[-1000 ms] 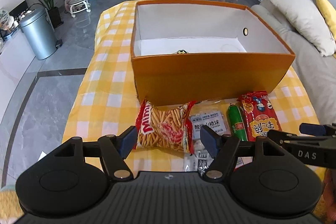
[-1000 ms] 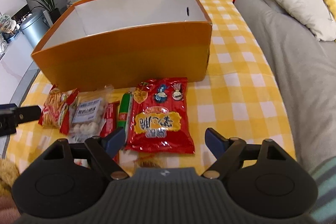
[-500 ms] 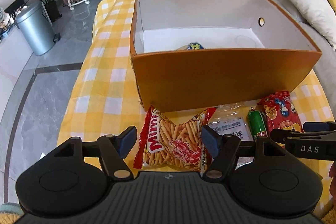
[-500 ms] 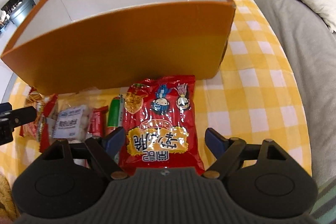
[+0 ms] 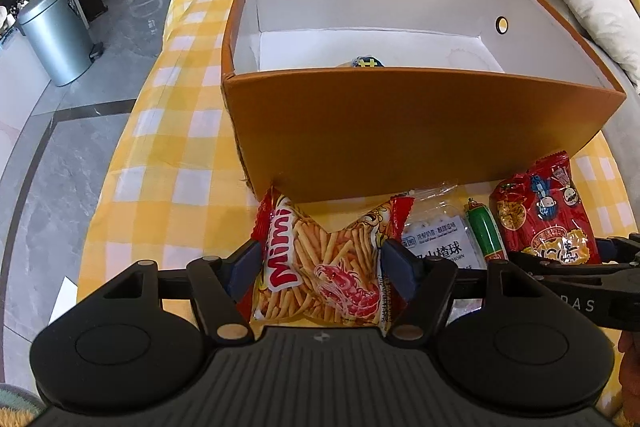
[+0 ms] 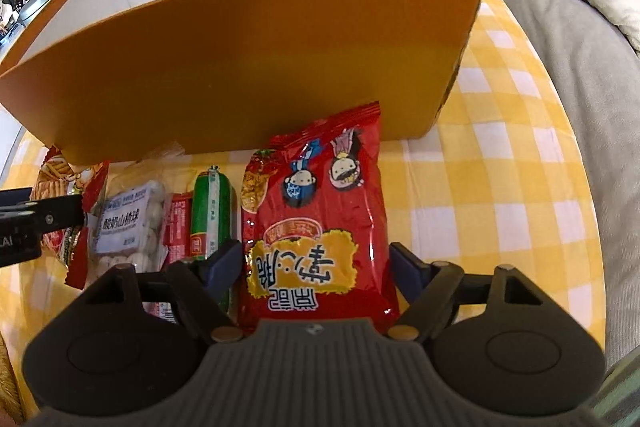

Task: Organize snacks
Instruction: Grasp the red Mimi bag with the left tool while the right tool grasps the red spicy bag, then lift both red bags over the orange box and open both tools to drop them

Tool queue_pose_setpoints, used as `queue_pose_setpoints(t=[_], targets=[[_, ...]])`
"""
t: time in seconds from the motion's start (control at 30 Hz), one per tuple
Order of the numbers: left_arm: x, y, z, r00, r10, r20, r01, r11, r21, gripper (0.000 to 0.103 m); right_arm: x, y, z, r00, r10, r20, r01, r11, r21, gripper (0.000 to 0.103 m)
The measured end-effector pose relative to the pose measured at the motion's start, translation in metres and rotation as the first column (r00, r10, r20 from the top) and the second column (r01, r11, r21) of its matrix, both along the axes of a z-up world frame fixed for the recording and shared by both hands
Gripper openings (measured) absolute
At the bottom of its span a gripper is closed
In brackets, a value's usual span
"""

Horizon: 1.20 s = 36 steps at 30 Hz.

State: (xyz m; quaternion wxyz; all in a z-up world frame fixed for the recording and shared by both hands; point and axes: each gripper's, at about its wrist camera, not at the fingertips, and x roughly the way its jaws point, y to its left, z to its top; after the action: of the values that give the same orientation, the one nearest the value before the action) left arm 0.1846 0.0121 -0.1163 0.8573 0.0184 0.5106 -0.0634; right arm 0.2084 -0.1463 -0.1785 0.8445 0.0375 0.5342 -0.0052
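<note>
An orange box (image 5: 400, 131) with a white inside stands on the yellow checked cloth; one snack (image 5: 366, 62) peeks over its near wall. A row of snacks lies in front of it. My left gripper (image 5: 322, 265) is open, its fingers on either side of the Mimi fries bag (image 5: 320, 267). My right gripper (image 6: 318, 267) is open around the red noodle snack bag (image 6: 316, 219). Between the two bags lie a clear bag of white balls (image 6: 128, 223), a small red packet (image 6: 180, 223) and a green sausage (image 6: 210, 211).
A grey sofa (image 6: 580, 75) with a cream cushion runs along the right of the table. A metal bin (image 5: 56, 35), a plant and a water bottle stand on the floor to the left. The box wall (image 6: 240, 59) rises just behind the snacks.
Both grippers have moved forward and down toward the snacks. The fries bag now sits between the left fingers and the red bag between the right fingers.
</note>
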Motion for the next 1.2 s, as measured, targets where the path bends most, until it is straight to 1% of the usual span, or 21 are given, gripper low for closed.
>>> queue_pose_setpoints(t=[0.1,0.23,0.4,0.47,0.57,0.67,0.7,0.73,0.8,0.9,1.07,1.2], targets=[[0.002,0.0,-0.001,1.0,0.006,-0.007,-0.006,1.0,-0.008,0.08,-0.002,0.003,0.0,1.0,0.013,0.001,-0.013,1.0,-0.011,0.071],[0.004,-0.003,-0.004,1.0,0.006,-0.01,-0.006,1.0,-0.003,0.08,-0.002,0.009,0.0,0.999,0.033,0.005,-0.033,0.999,-0.016,0.063],[0.007,-0.005,-0.005,1.0,0.0,-0.023,0.0,1.0,-0.002,0.071,0.0,0.011,0.003,0.999,0.04,0.006,-0.04,0.999,-0.008,0.057],[0.006,-0.004,-0.004,1.0,0.004,-0.022,-0.004,1.0,-0.004,0.063,-0.001,0.009,0.006,0.999,0.04,0.004,-0.04,0.999,-0.007,0.056],[0.004,-0.003,-0.001,1.0,0.006,-0.015,-0.006,1.0,-0.008,0.057,-0.003,0.01,0.013,0.999,0.05,0.01,-0.049,0.998,-0.034,0.055],[0.001,-0.004,0.003,1.0,0.007,-0.003,-0.007,1.0,-0.003,0.055,-0.004,0.016,0.022,0.998,0.055,0.014,-0.054,0.998,-0.04,0.054],[0.0,-0.004,0.004,1.0,0.007,-0.003,-0.007,1.0,-0.001,0.053,-0.005,0.016,0.025,0.999,0.053,0.014,-0.052,0.998,-0.045,0.051],[-0.002,-0.003,0.006,1.0,0.011,-0.003,-0.011,1.0,-0.001,0.053,-0.006,0.017,0.029,0.999,0.049,0.014,-0.049,0.998,-0.05,0.034],[-0.006,-0.002,0.012,1.0,0.019,0.007,-0.019,1.0,-0.004,0.053,-0.008,0.014,0.036,0.999,0.035,-0.004,-0.035,0.998,-0.048,0.033],[-0.015,-0.001,0.023,0.999,0.022,0.031,-0.022,1.0,-0.009,0.053,-0.013,0.014,0.045,1.0,0.028,0.0,-0.028,0.999,-0.036,0.032],[-0.033,-0.004,0.045,0.997,0.016,0.071,-0.016,1.0,-0.006,0.053,-0.028,0.016,0.065,0.998,0.035,0.048,-0.034,0.999,-0.039,0.03],[-0.047,-0.007,0.064,0.994,-0.005,0.113,0.005,1.0,-0.003,0.053,-0.037,0.015,0.084,0.996,0.033,0.082,-0.03,0.999,-0.037,0.026]])
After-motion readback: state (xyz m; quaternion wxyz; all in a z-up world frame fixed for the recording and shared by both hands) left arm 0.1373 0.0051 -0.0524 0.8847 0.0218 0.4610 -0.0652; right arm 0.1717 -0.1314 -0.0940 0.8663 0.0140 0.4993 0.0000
